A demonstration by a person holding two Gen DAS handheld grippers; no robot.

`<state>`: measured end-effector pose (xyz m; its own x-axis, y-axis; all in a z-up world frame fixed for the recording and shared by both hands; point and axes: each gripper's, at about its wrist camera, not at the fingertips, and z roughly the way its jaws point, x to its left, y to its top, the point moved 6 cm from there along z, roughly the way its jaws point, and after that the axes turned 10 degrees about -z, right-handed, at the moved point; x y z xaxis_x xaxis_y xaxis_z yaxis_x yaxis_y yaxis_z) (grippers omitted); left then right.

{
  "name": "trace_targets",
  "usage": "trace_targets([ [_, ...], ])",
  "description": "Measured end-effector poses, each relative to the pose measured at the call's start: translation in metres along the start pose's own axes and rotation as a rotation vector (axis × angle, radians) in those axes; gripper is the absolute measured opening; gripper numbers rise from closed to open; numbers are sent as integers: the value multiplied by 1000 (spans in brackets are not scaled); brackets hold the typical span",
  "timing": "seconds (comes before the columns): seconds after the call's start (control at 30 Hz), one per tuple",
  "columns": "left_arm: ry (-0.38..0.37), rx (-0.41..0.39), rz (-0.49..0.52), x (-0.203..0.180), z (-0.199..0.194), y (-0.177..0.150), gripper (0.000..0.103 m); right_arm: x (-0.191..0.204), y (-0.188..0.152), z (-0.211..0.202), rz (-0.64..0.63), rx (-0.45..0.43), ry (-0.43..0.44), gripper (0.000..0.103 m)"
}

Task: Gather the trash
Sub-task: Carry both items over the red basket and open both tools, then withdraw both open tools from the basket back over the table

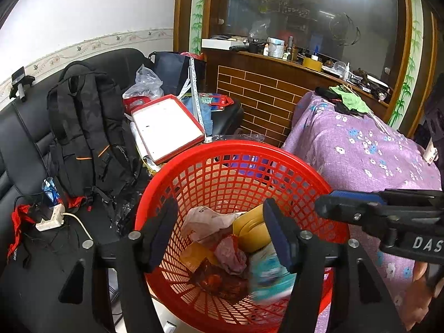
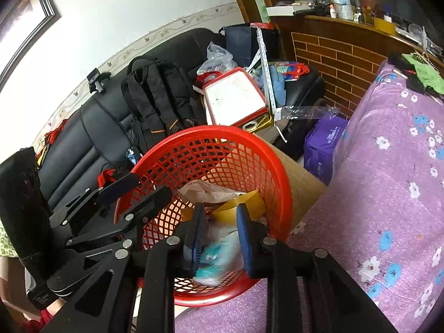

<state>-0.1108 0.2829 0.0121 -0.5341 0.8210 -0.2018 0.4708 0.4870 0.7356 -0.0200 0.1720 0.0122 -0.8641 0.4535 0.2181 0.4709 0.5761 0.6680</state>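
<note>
A red mesh basket holds trash: white paper, a yellow piece, a pink wad and a dark red wrapper. A blurred teal-and-white packet is inside the basket, free of both grippers. My left gripper is open above the basket. My right gripper is open over the basket's near rim, with the packet just below its pads. The right gripper also shows in the left wrist view, and the left gripper in the right wrist view.
A black sofa at the left carries a black backpack, a red-framed white board, plastic bags and a power strip. A purple floral cloth covers furniture at the right. A cardboard box stands behind the basket.
</note>
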Motion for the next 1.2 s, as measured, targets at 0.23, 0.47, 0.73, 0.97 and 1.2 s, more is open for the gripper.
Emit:
trace_targets([
  [0.23, 25, -18, -9, 0, -5, 1, 79, -4, 0, -17, -19, -38, -57, 63],
  [0.47, 111, -61, -1, 2, -10, 2, 92, -12, -2, -32, -40, -70, -144, 82],
  [0.73, 163, -86, -11, 4, -17, 3, 96, -19, -8, -38, -65, -61, -254, 92],
  [0.97, 280, -95, 22, 3, -23, 2, 98, -17, -13, -44, -117, -66, -318, 94],
  [1.2, 340, -81, 63, -4, -25, -2, 98, -14, -22, -49, -144, -66, -353, 95],
])
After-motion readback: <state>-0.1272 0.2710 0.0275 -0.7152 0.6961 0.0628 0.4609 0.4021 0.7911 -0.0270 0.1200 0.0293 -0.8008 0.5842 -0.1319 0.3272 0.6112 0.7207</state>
